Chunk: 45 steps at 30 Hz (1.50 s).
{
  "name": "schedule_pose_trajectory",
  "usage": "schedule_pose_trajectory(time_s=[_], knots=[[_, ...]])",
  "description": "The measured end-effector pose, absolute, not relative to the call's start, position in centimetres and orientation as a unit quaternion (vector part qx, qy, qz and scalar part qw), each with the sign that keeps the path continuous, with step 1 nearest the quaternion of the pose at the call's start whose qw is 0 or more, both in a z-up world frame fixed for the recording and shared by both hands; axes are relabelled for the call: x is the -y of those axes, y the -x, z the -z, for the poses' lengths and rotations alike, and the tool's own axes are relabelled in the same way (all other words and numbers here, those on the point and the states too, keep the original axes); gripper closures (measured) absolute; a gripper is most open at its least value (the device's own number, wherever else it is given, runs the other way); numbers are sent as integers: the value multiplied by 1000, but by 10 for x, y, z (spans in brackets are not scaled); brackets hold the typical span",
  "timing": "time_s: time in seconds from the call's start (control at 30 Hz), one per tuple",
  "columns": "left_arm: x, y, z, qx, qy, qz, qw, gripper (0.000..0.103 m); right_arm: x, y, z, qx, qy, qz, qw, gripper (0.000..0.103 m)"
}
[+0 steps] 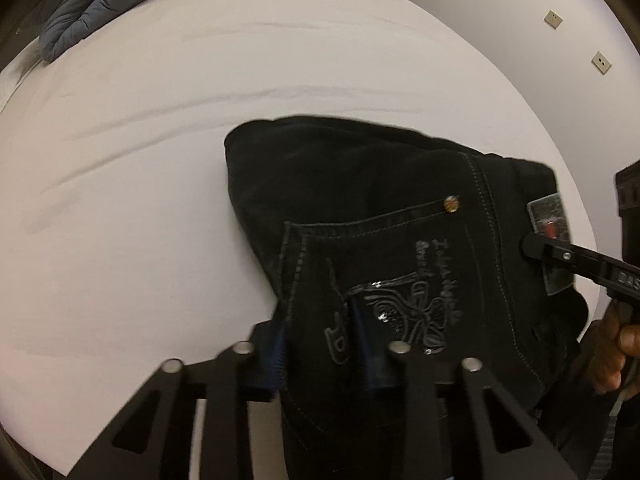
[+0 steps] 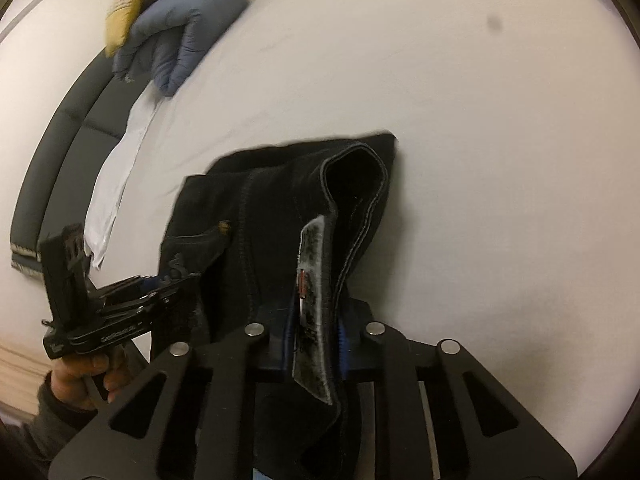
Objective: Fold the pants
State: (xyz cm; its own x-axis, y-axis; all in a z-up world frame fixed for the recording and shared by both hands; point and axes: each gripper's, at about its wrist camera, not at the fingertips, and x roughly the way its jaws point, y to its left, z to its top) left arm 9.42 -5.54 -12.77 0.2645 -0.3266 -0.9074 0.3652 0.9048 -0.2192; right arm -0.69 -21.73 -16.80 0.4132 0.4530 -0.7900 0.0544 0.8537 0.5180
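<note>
Black jeans [image 1: 360,200] lie bunched on a white bed, back pocket with butterfly embroidery facing up. My left gripper [image 1: 320,344] is shut on the jeans at the pocket edge. My right gripper [image 2: 314,320] is shut on the waistband by the grey label patch [image 2: 316,256]. The jeans [image 2: 260,208] drape away from both grippers onto the bed. In the left wrist view the right gripper [image 1: 532,246] shows at the right, on the waistband label. In the right wrist view the left gripper [image 2: 168,284] shows at the left, held by a hand.
The white bed sheet [image 1: 200,120] spreads far around the jeans. A blue-grey puffy jacket [image 1: 88,4] lies at the far corner; it also shows in the right wrist view [image 2: 188,28] beside a yellow item [image 2: 124,12]. A dark headboard [image 2: 60,140] runs along the left.
</note>
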Motion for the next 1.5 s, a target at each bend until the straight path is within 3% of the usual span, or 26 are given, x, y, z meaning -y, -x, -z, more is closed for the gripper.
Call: schedule_pose_trajectory(time_s=[0.4,0.63,0.8,0.9,0.97,1.03,1.17,1.23,1.3,1.37,1.43,1.5], knots=[[71,-144,51,-492,-10,217,843,81,232,-29,82,-457,-230,-157,845,89],[93,-194,107,-523,-2,221,823,78,263,-94,129,-493,-263,-138,818,89],[91,-197,145,-528,17,209,823,42,290,-96,196,-506,-321,-116,792,77],[84,-194,145,-514,33,206,832,31,302,-85,199,-476,-348,-134,796,70],[80,-184,137,-504,31,196,841,31,303,-76,189,-475,-333,-119,806,58],[73,-173,118,-475,27,180,861,29,307,-64,173,-458,-320,-101,823,55],[55,-134,59,-359,15,141,922,3,305,-27,112,-398,-255,-64,879,55],[49,-100,20,-266,-1,118,957,0,299,0,68,-346,-216,-47,912,54],[47,-75,-12,-204,-23,97,974,0,283,32,20,-281,-166,-22,945,37],[45,-44,-39,-161,-38,85,983,0,271,61,-14,-222,-138,0,965,7],[40,-12,-66,-124,-36,81,988,0,259,101,-52,-132,-118,19,984,0],[29,9,-89,-110,-34,88,989,0,245,134,-81,-71,-92,37,993,0]])
